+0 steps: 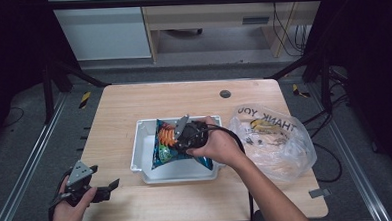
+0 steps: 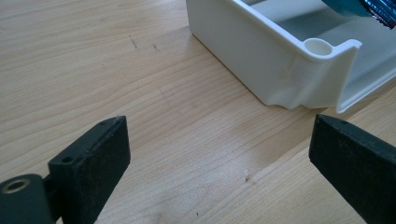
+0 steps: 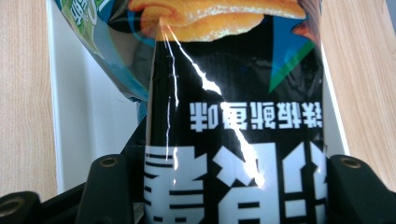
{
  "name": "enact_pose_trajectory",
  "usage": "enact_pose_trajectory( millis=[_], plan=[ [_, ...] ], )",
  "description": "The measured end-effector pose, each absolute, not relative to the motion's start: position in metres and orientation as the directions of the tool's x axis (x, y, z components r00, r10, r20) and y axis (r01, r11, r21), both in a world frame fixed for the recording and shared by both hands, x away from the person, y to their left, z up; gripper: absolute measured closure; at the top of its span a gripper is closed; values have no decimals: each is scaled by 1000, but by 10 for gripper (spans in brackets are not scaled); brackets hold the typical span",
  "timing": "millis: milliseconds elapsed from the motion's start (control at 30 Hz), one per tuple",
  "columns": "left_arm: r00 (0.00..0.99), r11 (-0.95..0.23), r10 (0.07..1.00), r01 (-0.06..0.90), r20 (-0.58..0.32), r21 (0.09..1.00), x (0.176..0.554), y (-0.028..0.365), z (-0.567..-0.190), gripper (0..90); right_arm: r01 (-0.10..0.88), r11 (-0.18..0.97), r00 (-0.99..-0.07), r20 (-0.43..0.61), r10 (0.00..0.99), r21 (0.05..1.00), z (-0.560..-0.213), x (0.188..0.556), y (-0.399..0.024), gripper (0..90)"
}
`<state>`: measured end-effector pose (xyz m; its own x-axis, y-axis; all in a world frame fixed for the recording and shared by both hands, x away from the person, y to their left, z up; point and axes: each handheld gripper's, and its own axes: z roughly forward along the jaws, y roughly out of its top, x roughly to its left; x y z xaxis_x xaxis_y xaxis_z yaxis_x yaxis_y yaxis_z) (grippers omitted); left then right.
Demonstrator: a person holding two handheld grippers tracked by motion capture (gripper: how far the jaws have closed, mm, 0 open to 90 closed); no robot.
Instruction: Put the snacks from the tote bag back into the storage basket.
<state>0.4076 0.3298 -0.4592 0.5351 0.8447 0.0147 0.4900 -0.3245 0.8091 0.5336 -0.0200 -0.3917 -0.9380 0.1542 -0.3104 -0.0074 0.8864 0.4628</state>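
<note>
A snack bag (image 1: 165, 144), blue and black with orange chips printed on it, hangs tilted over the white plastic tray (image 1: 140, 143) in the middle of the table. My right gripper (image 1: 187, 133) is shut on the bag's near end. In the right gripper view the glossy bag (image 3: 233, 116) with white lettering fills the gap between the two jaws of my right gripper (image 3: 233, 186), with the tray's floor (image 3: 93, 116) behind. My left gripper (image 1: 110, 187) rests low at the table's front left corner, open and holding nothing. In its own view my left gripper (image 2: 219, 144) faces the tray's corner (image 2: 261, 56).
A clear plastic carrier bag (image 1: 275, 137) with printed lettering and some goods inside lies right of the tray. A small round dark hole (image 1: 225, 94) sits in the table near its far edge. Bare wood (image 2: 116, 70) stretches left of the tray.
</note>
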Motion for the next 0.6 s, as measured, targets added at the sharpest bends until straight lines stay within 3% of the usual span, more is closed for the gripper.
enact_pose_trajectory(
  millis=[600],
  plan=[
    [538,-323,843,489,10,810,408,329,-459,49,-10,894,-947,-292,135,447,-404,537,-13,417]
  ],
)
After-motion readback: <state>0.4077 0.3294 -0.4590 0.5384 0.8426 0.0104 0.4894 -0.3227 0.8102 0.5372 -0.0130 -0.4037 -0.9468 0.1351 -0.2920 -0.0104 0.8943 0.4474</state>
